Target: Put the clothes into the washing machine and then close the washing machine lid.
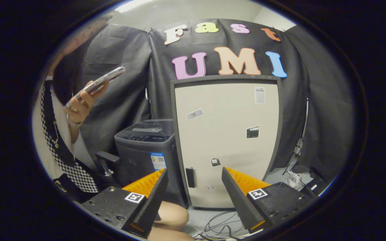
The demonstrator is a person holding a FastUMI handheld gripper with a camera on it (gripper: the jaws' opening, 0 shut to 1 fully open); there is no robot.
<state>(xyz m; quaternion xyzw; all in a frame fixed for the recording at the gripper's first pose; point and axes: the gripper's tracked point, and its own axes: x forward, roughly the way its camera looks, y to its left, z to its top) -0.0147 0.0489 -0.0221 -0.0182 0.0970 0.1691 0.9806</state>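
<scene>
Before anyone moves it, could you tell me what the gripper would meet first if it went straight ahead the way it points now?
Probably the pale cabinet door, which stands beyond the open gripper in line with the gap between its fingers. Nothing nearer shows in that line, though depth is uncertain. The washing machine stands beside it.

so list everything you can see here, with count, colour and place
washing machine: 1, dark grey, lid down, beyond the left finger, beside the cabinet
cabinet: 1, beige door with dark frame, stickers on it, straight ahead beyond the fingers
cables: a few, black, on the floor between the fingers
phone: 1, silvery, held up in a person's hand
person: 1, checkered top, seated left of the washing machine
gripper: 1, jaws open, nothing between them
</scene>
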